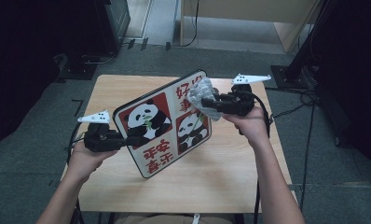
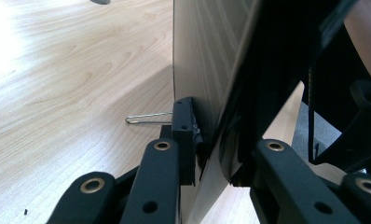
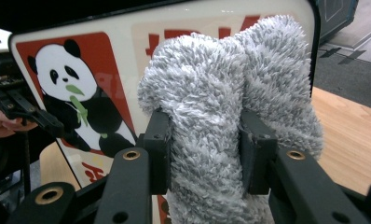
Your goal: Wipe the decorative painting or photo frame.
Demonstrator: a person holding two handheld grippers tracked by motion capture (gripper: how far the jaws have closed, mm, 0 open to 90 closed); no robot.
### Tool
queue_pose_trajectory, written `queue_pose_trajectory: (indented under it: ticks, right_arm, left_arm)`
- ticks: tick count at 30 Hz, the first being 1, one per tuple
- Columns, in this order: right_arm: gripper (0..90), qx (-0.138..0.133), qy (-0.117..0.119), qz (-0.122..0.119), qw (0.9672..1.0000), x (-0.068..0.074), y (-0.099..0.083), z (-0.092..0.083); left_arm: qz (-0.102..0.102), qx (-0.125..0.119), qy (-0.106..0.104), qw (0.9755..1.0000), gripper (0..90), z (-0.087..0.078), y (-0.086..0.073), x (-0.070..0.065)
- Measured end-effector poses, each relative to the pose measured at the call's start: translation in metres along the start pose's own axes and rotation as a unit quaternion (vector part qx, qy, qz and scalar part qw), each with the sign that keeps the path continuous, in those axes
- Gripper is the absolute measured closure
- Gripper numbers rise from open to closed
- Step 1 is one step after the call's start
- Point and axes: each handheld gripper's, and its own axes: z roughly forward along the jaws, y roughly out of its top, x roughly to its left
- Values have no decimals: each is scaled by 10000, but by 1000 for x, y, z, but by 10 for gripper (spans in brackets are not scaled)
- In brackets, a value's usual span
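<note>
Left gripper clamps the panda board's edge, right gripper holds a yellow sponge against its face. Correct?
One thing is off: it's no yellow sponge. The right gripper holds a fluffy grey cloth, as the right gripper view shows, pressed to the face of the panda board. The rest stands: the left gripper clamps the board's edge.

High view: fixed above, looking forward and down on the wooden table point(image 1: 230, 182). Left gripper view: close, along its jaws, edge-on to the panda board point(image 2: 207, 70). Right gripper view: close, facing the board's printed front point(image 3: 81, 93). All three views include the board.
</note>
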Motion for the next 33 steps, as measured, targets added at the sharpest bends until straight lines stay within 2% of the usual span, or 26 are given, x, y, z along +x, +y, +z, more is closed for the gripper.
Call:
queue_pose_trajectory:
  ticks: [11,33]
  right_arm:
    - [623,140,-17,7,9999,-2,-10,3]
    - [615,224,0,31,9997,-7,-35,9]
  left_arm:
    - [0,13,-18,10000,771,0,0,0]
    - [5,15,-84,10000,765,0,0,1]
